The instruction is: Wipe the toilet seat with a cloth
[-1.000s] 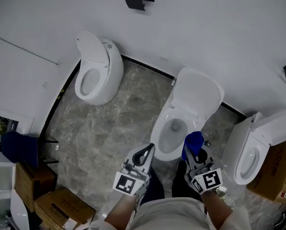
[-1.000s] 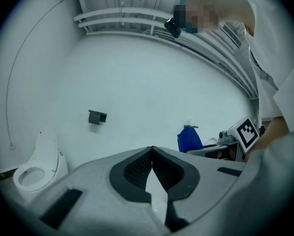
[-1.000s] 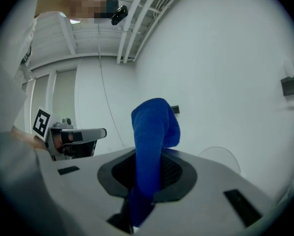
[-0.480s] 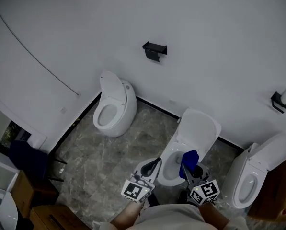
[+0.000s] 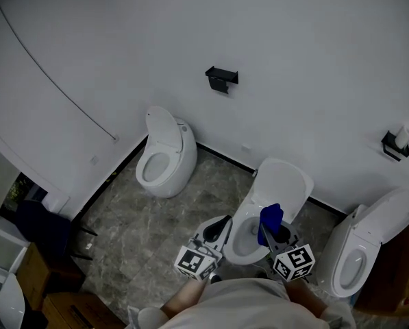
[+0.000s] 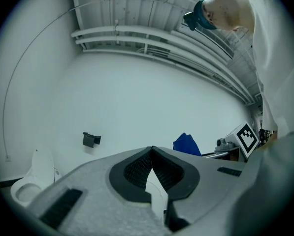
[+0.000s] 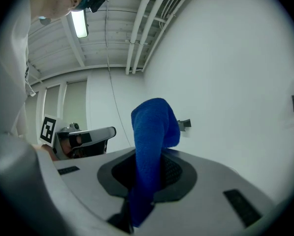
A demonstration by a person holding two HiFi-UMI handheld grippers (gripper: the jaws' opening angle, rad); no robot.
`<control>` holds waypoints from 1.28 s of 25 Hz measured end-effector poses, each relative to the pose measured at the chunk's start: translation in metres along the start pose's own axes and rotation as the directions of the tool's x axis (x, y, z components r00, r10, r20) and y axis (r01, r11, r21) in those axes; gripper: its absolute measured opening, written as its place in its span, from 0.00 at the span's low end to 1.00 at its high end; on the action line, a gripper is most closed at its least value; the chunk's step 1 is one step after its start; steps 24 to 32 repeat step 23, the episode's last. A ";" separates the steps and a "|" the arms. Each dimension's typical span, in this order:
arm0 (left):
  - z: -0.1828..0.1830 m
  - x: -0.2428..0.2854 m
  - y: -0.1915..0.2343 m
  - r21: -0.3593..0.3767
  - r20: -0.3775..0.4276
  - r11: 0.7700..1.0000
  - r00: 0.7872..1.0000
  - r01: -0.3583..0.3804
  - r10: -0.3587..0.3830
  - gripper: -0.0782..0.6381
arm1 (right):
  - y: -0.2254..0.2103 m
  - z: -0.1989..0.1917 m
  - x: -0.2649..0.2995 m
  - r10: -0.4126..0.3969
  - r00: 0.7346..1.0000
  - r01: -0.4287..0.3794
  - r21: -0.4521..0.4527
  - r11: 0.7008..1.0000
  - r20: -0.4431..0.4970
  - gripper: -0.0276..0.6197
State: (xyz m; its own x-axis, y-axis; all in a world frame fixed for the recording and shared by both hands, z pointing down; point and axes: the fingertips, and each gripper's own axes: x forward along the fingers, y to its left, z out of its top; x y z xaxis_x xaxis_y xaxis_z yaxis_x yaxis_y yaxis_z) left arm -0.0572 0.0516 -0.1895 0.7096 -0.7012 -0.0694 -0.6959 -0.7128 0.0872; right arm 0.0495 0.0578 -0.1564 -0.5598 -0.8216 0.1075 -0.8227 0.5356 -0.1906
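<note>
My right tongs (image 7: 147,178) are clamped on the blue cloth (image 7: 154,132), above the seat (image 5: 236,247) of the middle of 3 toilets. My left tongs (image 6: 151,166) are closed on nothing. The cloth's loose end could fold or slip into the bowl as I lower it.

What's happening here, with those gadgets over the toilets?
A person stands at the middle toilet, lid up, with a handheld gripper in each hand. The right gripper is shut on a blue cloth, held up over it. The left gripper is shut and empty. The cloth isn't touching the seat.
</note>
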 end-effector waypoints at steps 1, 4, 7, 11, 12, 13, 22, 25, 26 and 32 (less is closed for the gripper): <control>0.001 0.001 0.000 0.000 0.003 1.000 1.000 -0.001 0.001 0.12 | 0.000 0.002 0.000 0.000 1.000 0.000 0.000 1.000 0.002 0.13; 0.003 0.005 -0.004 0.000 0.014 1.000 1.000 -0.003 0.003 0.12 | -0.004 0.006 -0.003 -0.004 1.000 0.004 -0.003 1.000 0.008 0.13; 0.005 0.008 -0.005 -0.002 0.020 1.000 1.000 0.005 -0.005 0.12 | -0.005 0.010 -0.002 -0.008 1.000 0.008 -0.009 1.000 0.015 0.13; 0.011 0.007 -0.003 0.009 0.026 1.000 1.000 0.011 -0.011 0.12 | 0.000 0.014 0.002 -0.001 1.000 0.001 -0.017 1.000 0.021 0.13; 0.012 0.008 -0.004 0.014 0.027 1.000 1.000 0.011 -0.011 0.12 | 0.000 0.014 0.002 -0.001 1.000 0.001 -0.020 1.000 0.022 0.13; 0.012 0.008 -0.004 0.017 0.027 1.000 1.000 0.012 -0.012 0.12 | 0.000 0.015 0.002 -0.002 1.000 0.003 -0.024 1.000 0.022 0.13; 0.014 0.017 -0.004 0.014 0.033 1.000 0.999 0.022 -0.023 0.12 | -0.009 0.023 0.006 -0.015 0.999 0.017 -0.041 0.999 0.038 0.13; 0.015 0.017 -0.003 0.014 0.035 1.000 0.999 0.020 -0.021 0.12 | -0.010 0.024 0.007 -0.015 0.999 0.017 -0.041 0.999 0.043 0.13; 0.015 0.017 -0.003 0.014 0.035 1.000 0.999 0.020 -0.021 0.12 | -0.010 0.024 0.007 -0.015 0.999 0.017 -0.041 0.999 0.043 0.13; 0.015 0.017 -0.003 0.014 0.035 1.000 0.999 0.020 -0.021 0.12 | -0.010 0.024 0.007 -0.015 0.999 0.017 -0.041 0.999 0.043 0.13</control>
